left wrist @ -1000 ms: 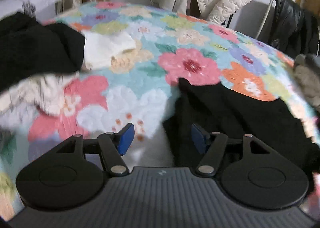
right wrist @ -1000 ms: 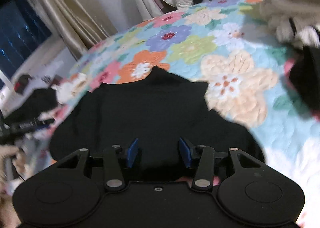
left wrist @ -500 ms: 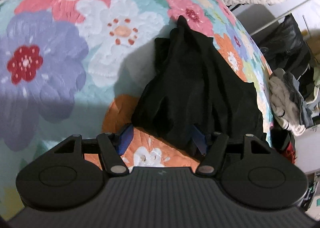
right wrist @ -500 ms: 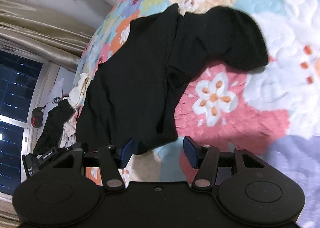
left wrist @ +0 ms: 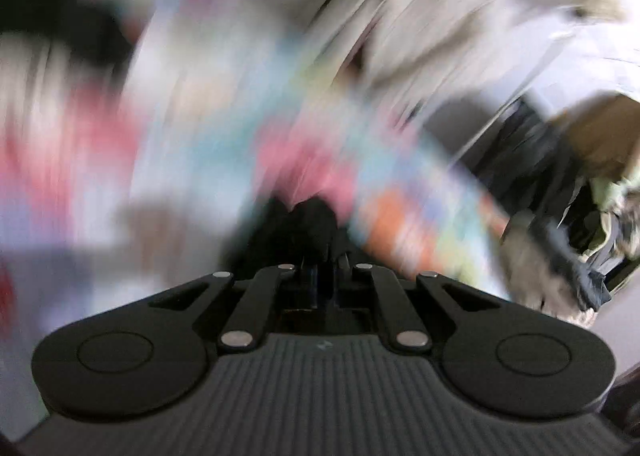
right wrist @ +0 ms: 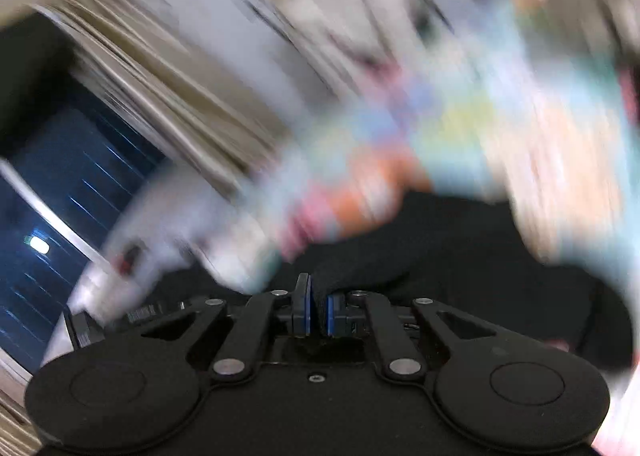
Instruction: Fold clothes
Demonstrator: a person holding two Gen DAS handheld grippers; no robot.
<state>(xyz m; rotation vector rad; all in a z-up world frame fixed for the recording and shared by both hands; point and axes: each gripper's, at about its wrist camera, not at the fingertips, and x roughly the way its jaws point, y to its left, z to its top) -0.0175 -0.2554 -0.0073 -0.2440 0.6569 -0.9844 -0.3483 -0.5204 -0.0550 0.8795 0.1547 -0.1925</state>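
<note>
Both tools are clamped on the black garment (right wrist: 460, 256): the left tool (left wrist: 326, 276) and the right tool (right wrist: 318, 310) each pinch cloth directly ahead of their pads, above the blurred floral bed quilt (right wrist: 500, 124). Keep both grips level and the held edge taut, I judge.

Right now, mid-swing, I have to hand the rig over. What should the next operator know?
Left tool: shut on the black garment.
Right tool: shut on the same garment, which spreads dark ahead of it.
Both views are badly motion-blurred; the floral quilt lies behind the garment.
Done: both edges gripped.
Left: no fold is visible yet; lay it out flat, then fold.
</note>
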